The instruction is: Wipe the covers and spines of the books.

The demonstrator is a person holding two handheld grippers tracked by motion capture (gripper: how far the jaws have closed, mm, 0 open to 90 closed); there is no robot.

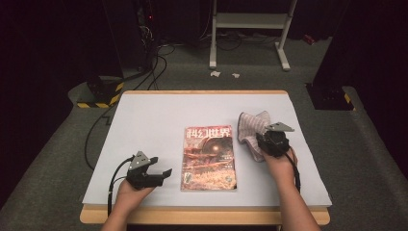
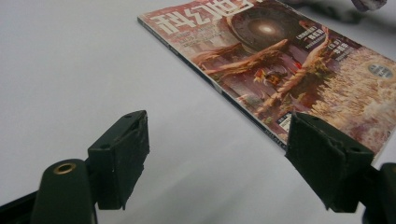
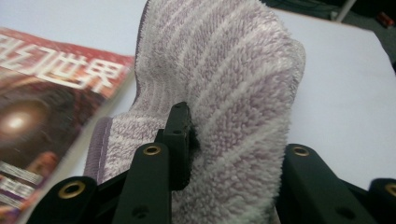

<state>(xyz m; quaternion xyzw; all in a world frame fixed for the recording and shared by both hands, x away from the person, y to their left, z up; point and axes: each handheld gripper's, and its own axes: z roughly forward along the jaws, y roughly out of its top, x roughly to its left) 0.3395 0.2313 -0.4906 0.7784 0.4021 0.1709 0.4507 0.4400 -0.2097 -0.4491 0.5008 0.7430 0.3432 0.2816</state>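
A magazine [image 1: 209, 158] with a red-brown cover lies flat in the middle of the white table [image 1: 159, 115]. Its spine edge shows in the left gripper view as the magazine [image 2: 289, 70]. My left gripper [image 1: 161, 174] rests on the table just left of the magazine, jaws wide open and empty; the same left gripper [image 2: 217, 156] points at the magazine's near corner. A striped purple-and-white cloth [image 1: 252, 130] sits right of the magazine. My right gripper [image 1: 267, 142] is shut on the cloth [image 3: 224, 93], which bulges up between its jaws. The magazine [image 3: 42, 107] lies to the cloth's left.
A white metal stand [image 1: 250, 29] and cables [image 1: 144, 72] are on the floor beyond the table. The table's wooden front edge [image 1: 202, 215] runs close to the person's forearms. Bare table surface stretches across the far half and the left side.
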